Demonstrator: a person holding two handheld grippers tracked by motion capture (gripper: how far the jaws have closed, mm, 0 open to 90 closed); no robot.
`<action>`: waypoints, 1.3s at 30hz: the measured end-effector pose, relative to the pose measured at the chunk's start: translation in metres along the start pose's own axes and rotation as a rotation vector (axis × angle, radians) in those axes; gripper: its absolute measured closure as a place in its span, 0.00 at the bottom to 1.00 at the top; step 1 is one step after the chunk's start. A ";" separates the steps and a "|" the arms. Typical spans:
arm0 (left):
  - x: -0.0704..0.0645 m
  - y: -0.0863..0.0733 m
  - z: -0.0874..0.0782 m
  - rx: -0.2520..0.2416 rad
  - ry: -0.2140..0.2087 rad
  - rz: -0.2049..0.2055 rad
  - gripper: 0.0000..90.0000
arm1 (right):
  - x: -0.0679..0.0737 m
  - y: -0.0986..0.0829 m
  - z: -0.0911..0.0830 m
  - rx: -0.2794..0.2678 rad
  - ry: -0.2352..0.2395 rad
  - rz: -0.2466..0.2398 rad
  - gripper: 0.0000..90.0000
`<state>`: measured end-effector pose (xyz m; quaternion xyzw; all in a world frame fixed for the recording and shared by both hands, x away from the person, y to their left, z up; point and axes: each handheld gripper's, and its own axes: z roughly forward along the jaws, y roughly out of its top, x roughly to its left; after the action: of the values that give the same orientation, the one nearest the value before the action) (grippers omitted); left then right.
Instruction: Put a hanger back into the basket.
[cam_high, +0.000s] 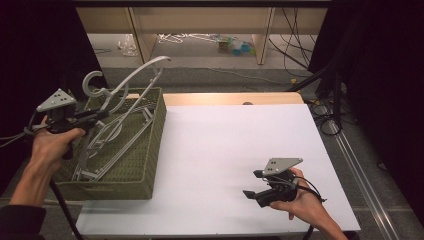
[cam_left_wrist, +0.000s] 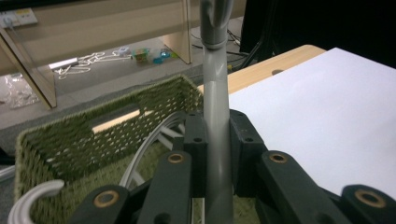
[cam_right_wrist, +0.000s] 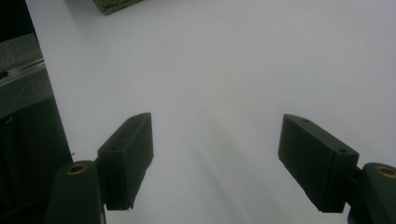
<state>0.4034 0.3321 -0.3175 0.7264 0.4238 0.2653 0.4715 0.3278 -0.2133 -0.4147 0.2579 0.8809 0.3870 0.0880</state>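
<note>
A grey plastic hanger is lifted partly out of the green woven basket at the table's left, its hook pointing left and its arm arching up to the right. My left gripper is shut on this hanger, and in the left gripper view the grey bar runs upright between the closed jaws of the left gripper. Several more grey hangers lie in the basket. My right gripper rests low over the white table top at the front right. In its own view the right gripper is open with nothing between its jaws.
The basket's woven wall and another hanger's hook lie below the left gripper. A corner of the basket shows far off. Behind the table stand wooden shelf legs, with cables on the floor at the right.
</note>
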 end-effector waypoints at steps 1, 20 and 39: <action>0.003 -0.003 0.000 0.010 0.003 -0.003 0.88 | 0.000 0.000 0.000 0.002 0.001 0.001 0.30; 0.034 -0.053 0.006 0.168 0.029 -0.013 0.88 | -0.001 -0.001 0.001 0.007 -0.003 0.005 0.30; 0.039 -0.072 0.034 0.301 -0.035 -0.111 0.88 | -0.003 -0.003 0.004 0.026 0.000 0.002 0.30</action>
<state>0.4236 0.3641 -0.3979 0.7686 0.4902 0.1597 0.3786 0.3299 -0.2144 -0.4197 0.2599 0.8855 0.3757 0.0844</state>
